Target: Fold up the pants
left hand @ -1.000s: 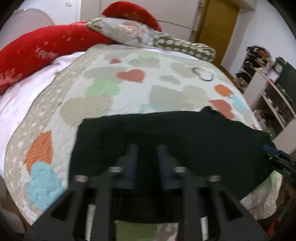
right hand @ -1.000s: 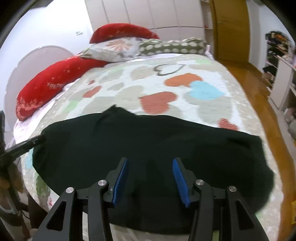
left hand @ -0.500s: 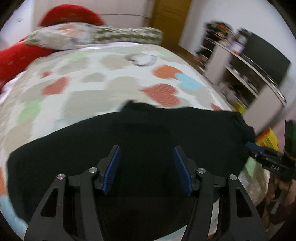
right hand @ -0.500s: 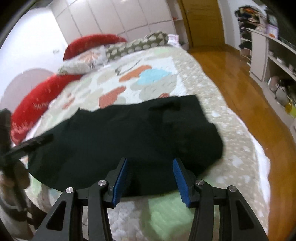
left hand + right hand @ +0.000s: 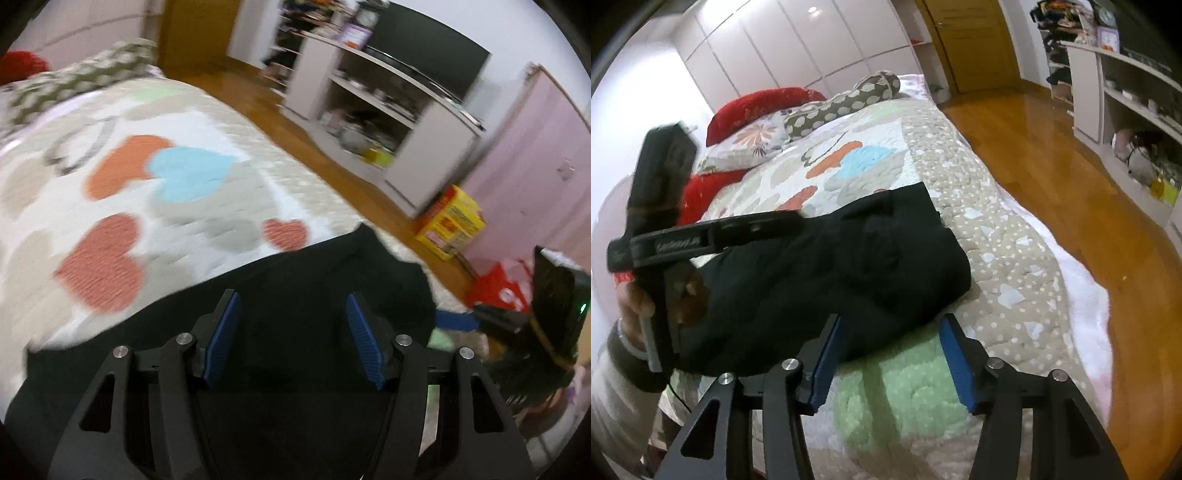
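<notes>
Fingers apart on left gripper (image 5: 291,339) and right gripper (image 5: 892,363); black pants (image 5: 827,266) on heart-print quilt (image 5: 990,236), wood floor (image 5: 1071,158) beside.

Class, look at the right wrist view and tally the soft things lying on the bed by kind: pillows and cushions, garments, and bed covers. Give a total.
Pillows and cushions: 4 — long red bolster, red cushion, floral pillow, dotted olive-grey pillow
Garments: 1 — folded black pants
Bed covers: 1 — heart-patterned quilt
Total: 6
</notes>
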### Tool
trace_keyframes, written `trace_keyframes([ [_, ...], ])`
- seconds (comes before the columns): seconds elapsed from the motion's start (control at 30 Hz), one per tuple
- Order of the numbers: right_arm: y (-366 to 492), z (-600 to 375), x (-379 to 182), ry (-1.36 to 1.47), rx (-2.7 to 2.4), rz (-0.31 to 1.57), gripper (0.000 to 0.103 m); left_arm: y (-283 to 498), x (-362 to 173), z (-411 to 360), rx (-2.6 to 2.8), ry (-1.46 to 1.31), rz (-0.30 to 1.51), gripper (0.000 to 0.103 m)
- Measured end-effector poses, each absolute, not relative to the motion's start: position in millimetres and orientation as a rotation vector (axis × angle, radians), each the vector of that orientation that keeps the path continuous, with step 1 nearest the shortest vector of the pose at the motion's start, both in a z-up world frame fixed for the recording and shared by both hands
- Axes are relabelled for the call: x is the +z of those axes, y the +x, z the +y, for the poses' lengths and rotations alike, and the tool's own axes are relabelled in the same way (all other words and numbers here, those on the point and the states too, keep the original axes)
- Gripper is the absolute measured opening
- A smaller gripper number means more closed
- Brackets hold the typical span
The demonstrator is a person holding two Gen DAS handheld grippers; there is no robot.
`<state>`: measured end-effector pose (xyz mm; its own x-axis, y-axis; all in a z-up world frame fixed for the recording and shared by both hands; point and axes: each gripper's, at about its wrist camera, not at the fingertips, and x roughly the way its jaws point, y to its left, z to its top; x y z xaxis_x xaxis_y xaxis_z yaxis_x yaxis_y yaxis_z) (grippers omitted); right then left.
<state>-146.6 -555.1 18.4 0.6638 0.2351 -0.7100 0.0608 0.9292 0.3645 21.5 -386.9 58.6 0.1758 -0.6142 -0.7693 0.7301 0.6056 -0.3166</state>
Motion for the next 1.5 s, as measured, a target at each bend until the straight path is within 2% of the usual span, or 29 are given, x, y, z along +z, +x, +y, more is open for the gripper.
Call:
trace_keyframes([
  [0.13, -144.3, -557.5, 15.4, 0.41, 0.115, 0.824, 0.061, 30.2, 52.9, -422.2, -1.005, 0.186, 1.031, 0.06],
  [0.33, -137.9, -561.0, 9.9, 0.448, 0.133, 0.806, 0.064, 40.4, 40.2, -455.2, -1.023, 0.263, 1.043, 0.06],
  [1.1, -130.8, -566.3, 4.2, 0.482, 0.159, 0.777, 0.066, 37.9, 27.7, -480.8, -1.069, 0.312, 1.041, 0.06],
  [1.13, -130.1, -566.5, 3.2, 0.484, 0.161, 0.774, 0.06, 36.5, 26.7, -482.1, -1.076, 0.318, 1.038, 0.06],
  [1.17, -130.0, -567.3, 2.7, 0.479, 0.149, 0.772, 0.051, 35.1, 25.7, -483.5, -1.083, 0.322, 1.032, 0.054],
  [1.2, -127.9, -569.0, 1.5, 0.471, 0.118, 0.772, 0.034, 32.0, 24.6, -486.6, -1.099, 0.333, 1.028, 0.042],
  [1.23, -125.3, -571.6, -1.6, 0.484, 0.11, 0.771, 0.029, 30.0, 24.1, -488.6, -1.106, 0.339, 1.027, 0.039],
  [1.33, -124.1, -574.1, -0.7, 0.536, 0.132, 0.749, 0.019, 29.1, 24.4, -490.4, -1.092, 0.335, 1.018, 0.035],
  [1.4, -126.7, -566.3, 11.0, 0.499, 0.142, 0.722, 0.018, 33.2, 28.4, -486.7, -1.093, 0.302, 1.027, 0.027],
  [1.5, -127.7, -555.9, 32.8, 0.465, 0.176, 0.677, 0.018, 41.5, 49.4, -469.7, -1.09, 0.227, 1.002, 0.027],
])
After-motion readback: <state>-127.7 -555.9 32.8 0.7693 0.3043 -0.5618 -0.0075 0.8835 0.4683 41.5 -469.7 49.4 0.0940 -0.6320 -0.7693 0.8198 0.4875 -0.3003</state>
